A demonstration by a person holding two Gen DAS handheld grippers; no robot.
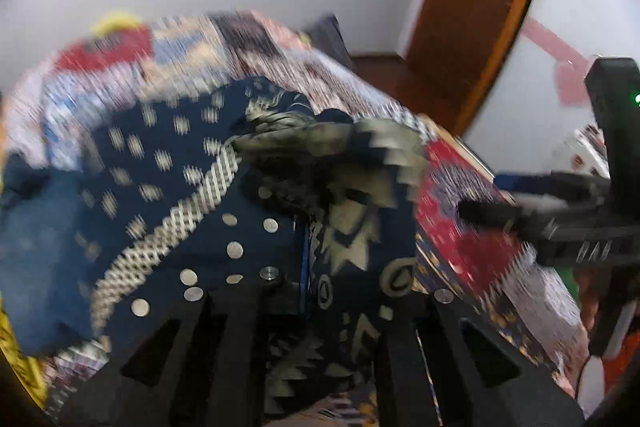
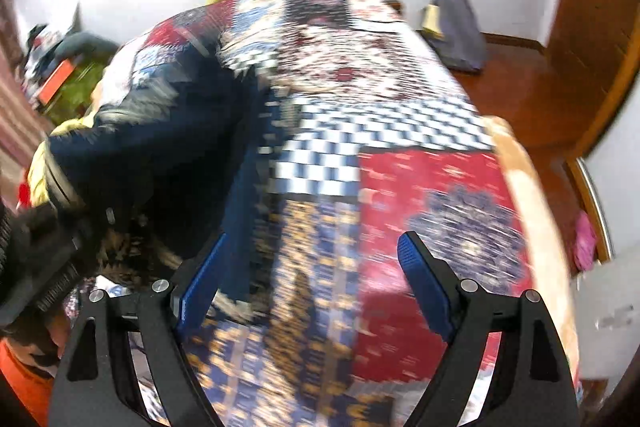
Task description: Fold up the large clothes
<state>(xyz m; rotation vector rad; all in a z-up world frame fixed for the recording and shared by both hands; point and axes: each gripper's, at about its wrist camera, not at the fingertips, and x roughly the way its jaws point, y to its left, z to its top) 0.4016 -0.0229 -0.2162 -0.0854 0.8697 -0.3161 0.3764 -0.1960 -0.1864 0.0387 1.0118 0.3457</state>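
Note:
A large navy garment (image 1: 168, 195) with cream dots and zigzag patterns lies bunched on a patchwork bedspread (image 1: 452, 195). My left gripper (image 1: 316, 291) is shut on a fold of this garment, which drapes over its fingers. In the right wrist view the garment (image 2: 168, 139) hangs in a dark heap at the left over the bedspread (image 2: 420, 187). My right gripper (image 2: 312, 275) is open and empty above the bedspread, its blue pads (image 2: 424, 279) wide apart. The right gripper also shows at the right edge of the left wrist view (image 1: 560, 219). Both views are motion-blurred.
A wooden door (image 1: 472, 11) and brown floor (image 2: 532, 95) lie beyond the bed. A grey-blue bag (image 2: 456, 27) leans on the white wall. Clutter sits on a green surface (image 2: 72, 87) at the left. A yellow cloth (image 1: 16, 359) lies at the bed's left edge.

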